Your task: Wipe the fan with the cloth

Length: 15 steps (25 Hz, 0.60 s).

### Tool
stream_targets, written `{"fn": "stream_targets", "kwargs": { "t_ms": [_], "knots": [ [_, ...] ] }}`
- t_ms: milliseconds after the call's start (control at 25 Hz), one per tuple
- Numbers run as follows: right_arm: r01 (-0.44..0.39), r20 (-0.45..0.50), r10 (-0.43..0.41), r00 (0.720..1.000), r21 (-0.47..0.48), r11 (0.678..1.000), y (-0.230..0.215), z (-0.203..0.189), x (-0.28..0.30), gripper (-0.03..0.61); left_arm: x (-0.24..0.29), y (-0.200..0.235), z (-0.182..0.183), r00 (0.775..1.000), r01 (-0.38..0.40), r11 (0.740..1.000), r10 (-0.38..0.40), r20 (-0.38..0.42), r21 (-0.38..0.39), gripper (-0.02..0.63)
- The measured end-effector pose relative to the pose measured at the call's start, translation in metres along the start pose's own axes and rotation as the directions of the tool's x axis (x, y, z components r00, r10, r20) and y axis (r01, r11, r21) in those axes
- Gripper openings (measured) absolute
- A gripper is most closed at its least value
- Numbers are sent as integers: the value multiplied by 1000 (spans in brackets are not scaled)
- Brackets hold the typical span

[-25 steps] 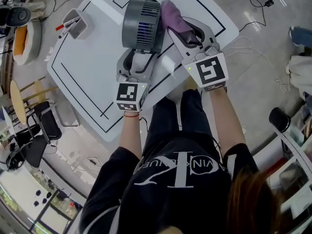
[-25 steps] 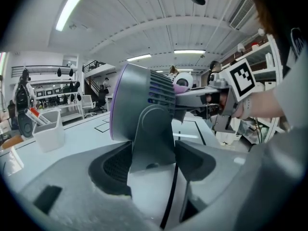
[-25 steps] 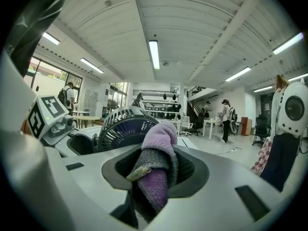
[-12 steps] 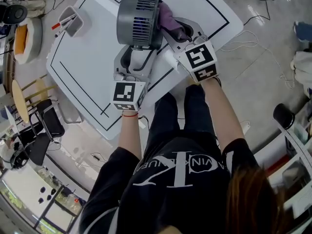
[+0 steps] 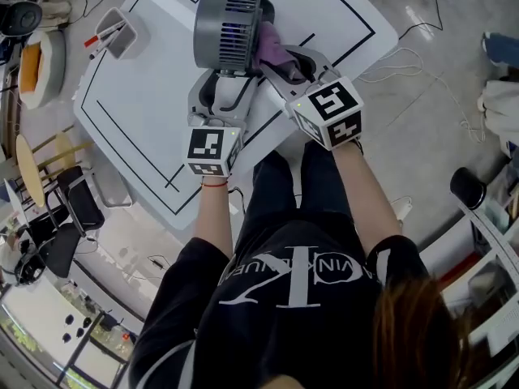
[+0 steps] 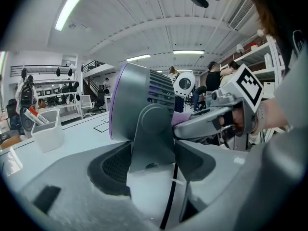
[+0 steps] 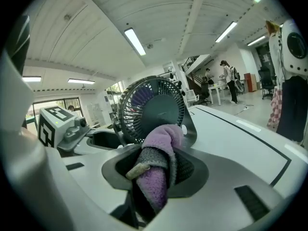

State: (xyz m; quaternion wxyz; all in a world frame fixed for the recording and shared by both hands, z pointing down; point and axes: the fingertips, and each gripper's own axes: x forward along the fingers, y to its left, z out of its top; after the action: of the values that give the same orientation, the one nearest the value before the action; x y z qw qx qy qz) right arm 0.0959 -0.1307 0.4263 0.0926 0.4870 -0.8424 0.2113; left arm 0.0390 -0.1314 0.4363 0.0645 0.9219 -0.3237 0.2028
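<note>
Our left tongs (image 5: pixel 228 97) are closed on the grey fan (image 5: pixel 228 26), with both jaws pressed against the sides of its upright stand (image 6: pixel 153 137). In the left gripper view the stand fills the gap between the jaws. The round fan head rises just ahead of them, and a thin black cord (image 6: pixel 169 192) hangs down in front of the stand.

Our right tongs (image 5: pixel 285 63) pinch the purple cloth (image 5: pixel 272 47). In the right gripper view the cloth (image 7: pixel 158 174) is bunched between the jaws, and its fluffy end sticks out past the tips and touches the lower rim of the fan grille (image 7: pixel 150 107). A darker grey fold of the cloth lies across the middle of the bunch.

From the head view the two tongs sit side by side and angle in toward the fan. The cloth is wedged between the right tongs and the right side of the fan head. In the left gripper view the cloth (image 6: pixel 185 117) shows as a purple patch just right of the stand, at the tip of the right tongs (image 6: pixel 192 126).

The fan stands on the white tabletop (image 5: pixel 146 112), which is marked with black lines. Well to the left of the left tongs, a white bin (image 5: pixel 120 36) holds pens.
</note>
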Motion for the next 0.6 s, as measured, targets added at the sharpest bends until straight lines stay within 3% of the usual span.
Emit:
{"fn": "stream_targets", "kwargs": {
  "t_ms": [280, 600],
  "knots": [
    [-4, 34, 3, 999, 21, 1000, 21, 15, -23, 138, -1, -2, 1, 1000, -1, 1000, 1, 1, 0, 282],
    [47, 195, -53, 979, 35, 998, 19, 62, -43, 138, 0, -1, 0, 1000, 0, 1000, 0, -4, 8, 282]
  ]
}}
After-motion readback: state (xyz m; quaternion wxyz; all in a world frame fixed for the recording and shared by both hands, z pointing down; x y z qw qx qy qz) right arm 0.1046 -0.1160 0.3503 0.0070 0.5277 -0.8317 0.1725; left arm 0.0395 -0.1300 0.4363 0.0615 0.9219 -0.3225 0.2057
